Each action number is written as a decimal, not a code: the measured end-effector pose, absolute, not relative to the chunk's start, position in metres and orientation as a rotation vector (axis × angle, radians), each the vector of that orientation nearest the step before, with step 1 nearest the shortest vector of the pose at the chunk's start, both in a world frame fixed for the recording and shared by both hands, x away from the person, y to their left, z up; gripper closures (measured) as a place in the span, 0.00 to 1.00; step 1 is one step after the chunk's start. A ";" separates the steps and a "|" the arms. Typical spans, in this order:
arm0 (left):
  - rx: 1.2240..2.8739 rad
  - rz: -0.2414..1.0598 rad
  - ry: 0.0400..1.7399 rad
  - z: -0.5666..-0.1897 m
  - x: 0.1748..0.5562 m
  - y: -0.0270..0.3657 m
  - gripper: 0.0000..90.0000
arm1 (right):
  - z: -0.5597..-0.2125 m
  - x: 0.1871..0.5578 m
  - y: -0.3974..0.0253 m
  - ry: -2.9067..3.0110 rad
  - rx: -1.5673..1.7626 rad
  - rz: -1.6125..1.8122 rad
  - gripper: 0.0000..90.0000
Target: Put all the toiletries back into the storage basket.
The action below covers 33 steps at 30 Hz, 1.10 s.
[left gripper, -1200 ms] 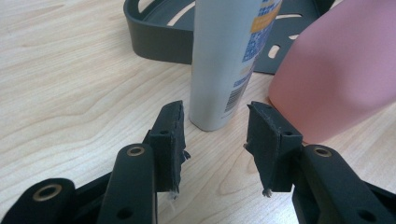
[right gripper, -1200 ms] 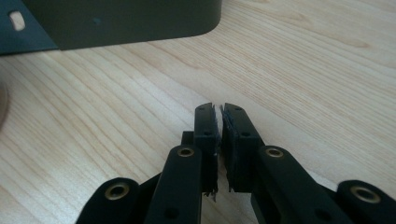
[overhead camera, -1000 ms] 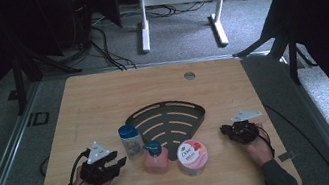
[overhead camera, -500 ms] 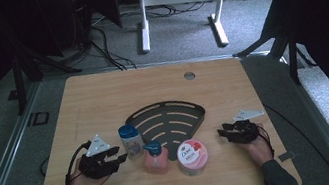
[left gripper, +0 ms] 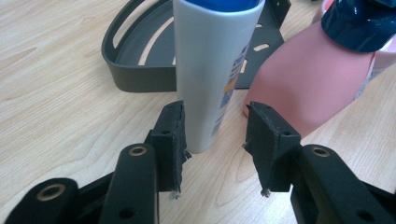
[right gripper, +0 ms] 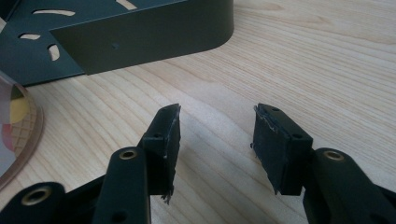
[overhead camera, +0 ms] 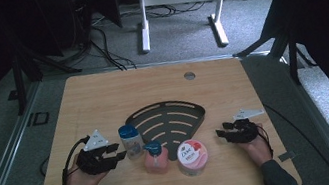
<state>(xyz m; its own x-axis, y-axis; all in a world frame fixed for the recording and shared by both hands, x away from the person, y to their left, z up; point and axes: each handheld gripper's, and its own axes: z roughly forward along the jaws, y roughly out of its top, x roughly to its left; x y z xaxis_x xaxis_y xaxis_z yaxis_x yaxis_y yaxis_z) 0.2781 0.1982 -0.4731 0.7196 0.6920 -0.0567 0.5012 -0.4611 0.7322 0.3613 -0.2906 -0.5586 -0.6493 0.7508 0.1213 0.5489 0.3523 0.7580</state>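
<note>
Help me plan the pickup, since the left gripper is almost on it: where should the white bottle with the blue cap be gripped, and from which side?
Grip the white bottle low on its body, coming level from the person's side, as the left gripper already does. It stands upright, and its open jaws straddle the narrow lower body. The pink pump bottle stands close on one side, so probably keep that jaw tight in.

Left claw just beside blue-capped tube; right claw well apart.

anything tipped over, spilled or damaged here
Nothing stands out. The white blue-capped bottle, pink pump bottle and pink-lidded jar stand upright beside the black slotted corner tray; no spill shows on the wooden table.
</note>
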 end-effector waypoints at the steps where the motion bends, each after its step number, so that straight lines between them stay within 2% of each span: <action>1: 2.161 0.315 0.898 -0.472 0.278 0.198 0.65 | -0.559 0.361 -0.290 2.368 1.166 1.179 0.56; 5: 2.171 0.303 0.891 -0.469 0.280 0.198 0.69 | -0.559 0.362 -0.289 2.369 1.163 1.175 0.54; 12: 2.191 0.294 0.892 -0.464 0.284 0.196 0.67 | -0.558 0.362 -0.288 2.366 1.163 1.169 0.54; 20: 2.220 0.290 0.904 -0.464 0.288 0.195 0.58 | -0.558 0.362 -0.288 2.367 1.160 1.165 0.54; 33: 2.274 0.280 0.882 -0.457 0.295 0.188 0.54 | -0.558 0.362 -0.288 2.371 1.154 1.164 0.53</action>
<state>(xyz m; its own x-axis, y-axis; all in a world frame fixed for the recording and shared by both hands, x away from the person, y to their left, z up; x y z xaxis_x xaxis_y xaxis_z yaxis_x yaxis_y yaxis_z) 0.2947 0.1881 -0.4565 0.7482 0.6622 -0.0403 0.5175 -0.5447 0.6599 0.3616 -0.2878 -0.5584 -0.6517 0.7509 0.1072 0.5441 0.3643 0.7558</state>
